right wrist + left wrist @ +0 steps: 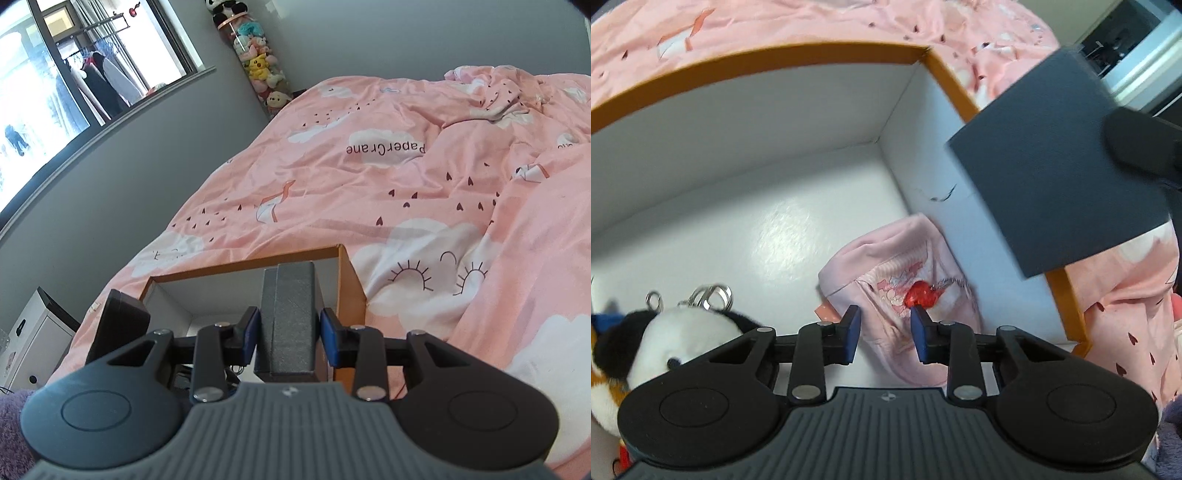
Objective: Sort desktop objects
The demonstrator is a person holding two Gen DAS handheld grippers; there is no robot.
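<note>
In the left wrist view an orange-rimmed box (757,61) with a white inside lies on the bed. A pink printed pouch (886,280) with a red charm (921,298) rests on its floor by the right wall. My left gripper (885,332) hovers just above the pouch, open, with nothing between its pads. A panda plush (676,332) with metal key rings (713,295) lies at the box's left. My right gripper (289,332) is shut on a dark grey box (290,321), held upright over the orange box (351,288). That grey box (1045,166) also hangs above the orange rim.
A rumpled pink quilt (406,184) surrounds the orange box. A clear tube of plush toys (258,62) stands in the far corner beside a window. A white cabinet (33,332) stands left of the bed, and purple fuzzy fabric (1171,443) shows at the lower right.
</note>
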